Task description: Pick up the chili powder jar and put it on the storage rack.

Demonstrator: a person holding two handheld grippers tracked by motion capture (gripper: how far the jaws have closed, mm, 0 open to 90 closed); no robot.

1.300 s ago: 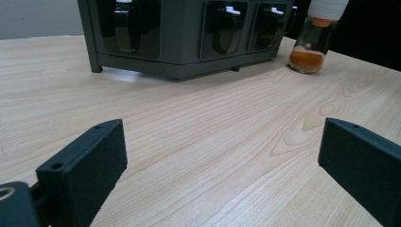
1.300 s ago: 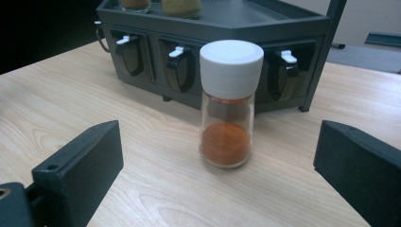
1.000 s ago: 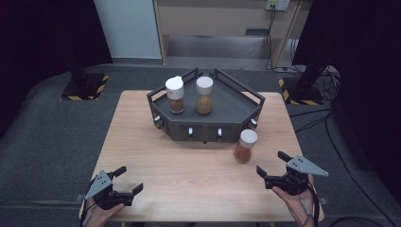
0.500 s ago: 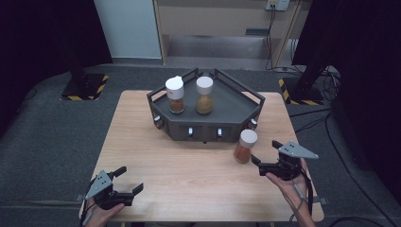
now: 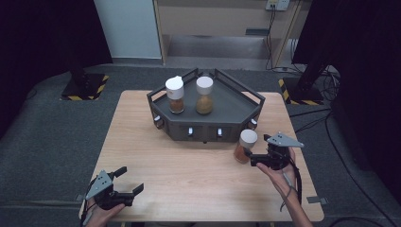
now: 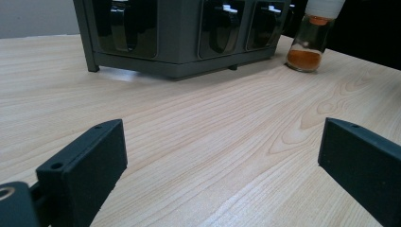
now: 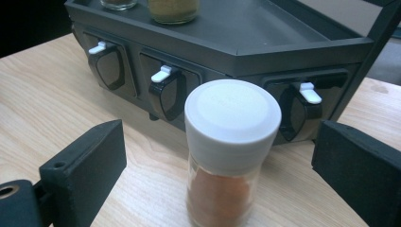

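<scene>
A spice jar (image 5: 245,146) with a white cap and orange-brown powder stands on the wooden table just in front of the dark grey rack (image 5: 229,118). My right gripper (image 5: 252,159) reaches it from the right. In the right gripper view the jar (image 7: 230,142) stands upright between the wide jaws of the right gripper (image 7: 220,151). Those jaws have just been closing a little, and neither pad touches the glass. My left gripper (image 5: 126,187) rests open and empty at the near left corner. In the left gripper view the left gripper (image 6: 220,156) faces bare wood, with the jar (image 6: 309,45) far off.
Two more white-capped jars (image 5: 174,94) (image 5: 204,94) stand on top of the rack. Its front face carries several small holders with white levers (image 7: 163,73). The table's right edge (image 5: 302,156) is close behind my right hand.
My right gripper has moved left and forward across the table, from its near right corner up to the jar, which now stands between its jaws. The left gripper has stayed put.
</scene>
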